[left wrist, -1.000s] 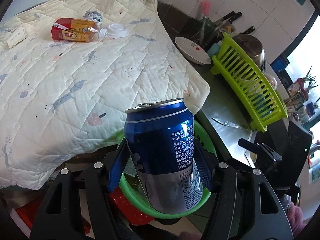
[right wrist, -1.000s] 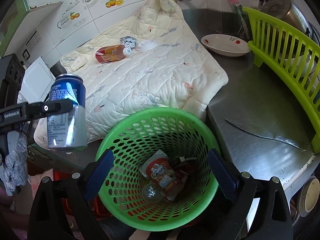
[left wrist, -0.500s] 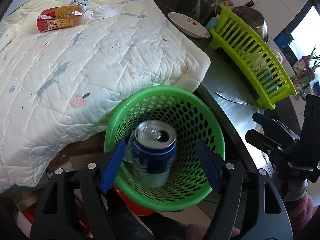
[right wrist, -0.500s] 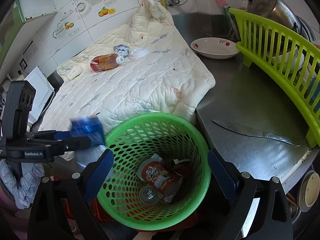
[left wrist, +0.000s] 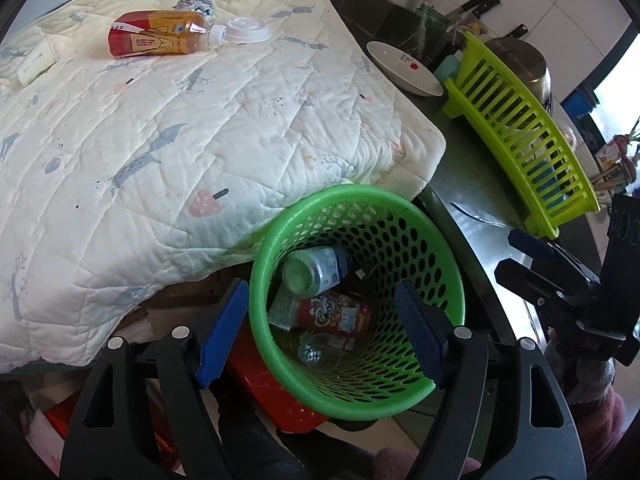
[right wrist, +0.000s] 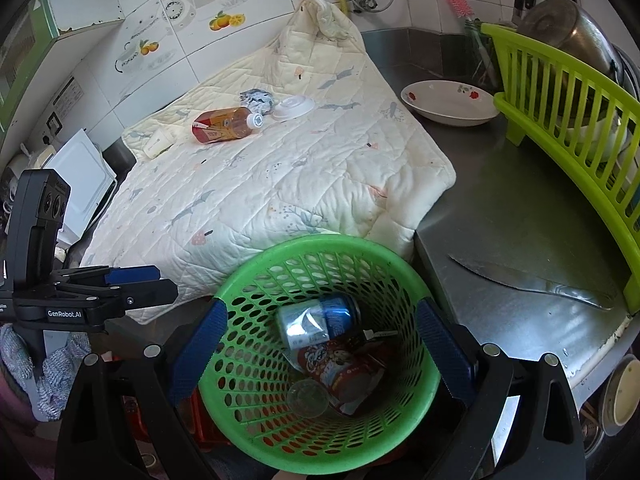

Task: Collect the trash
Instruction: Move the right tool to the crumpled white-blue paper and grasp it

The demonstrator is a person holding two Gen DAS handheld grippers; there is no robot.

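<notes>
The green perforated basket (left wrist: 360, 196) (right wrist: 320, 242) sits below the counter edge. Inside lie the blue can (left wrist: 316, 270) (right wrist: 320, 322) on its side, a red snack packet (left wrist: 336, 314) (right wrist: 340, 368) and a clear cup (left wrist: 318, 352). My left gripper (left wrist: 324, 326) is open and empty above the basket. My right gripper (right wrist: 320, 352) is open, its pads either side of the basket; whether they touch it I cannot tell. On the quilt (left wrist: 160, 120) (right wrist: 280, 168) lie an orange drink bottle (left wrist: 156, 34) (right wrist: 226, 124), a white lid (left wrist: 246, 30) (right wrist: 292, 107), crumpled foil (left wrist: 194, 2) (right wrist: 256, 100) and a small white packet (left wrist: 36, 60) (right wrist: 158, 142).
A steel counter (right wrist: 512, 216) holds a knife (right wrist: 532, 282) (left wrist: 476, 216), a white bowl (right wrist: 448, 102) (left wrist: 404, 68) and a lime dish rack (right wrist: 572, 120) (left wrist: 520, 140) with a metal pot (right wrist: 568, 36). A red crate (left wrist: 268, 388) sits under the basket.
My left gripper opened and let go of the blue can, which dropped into the basket and now lies on its side. The left gripper then drew back over the basket.
</notes>
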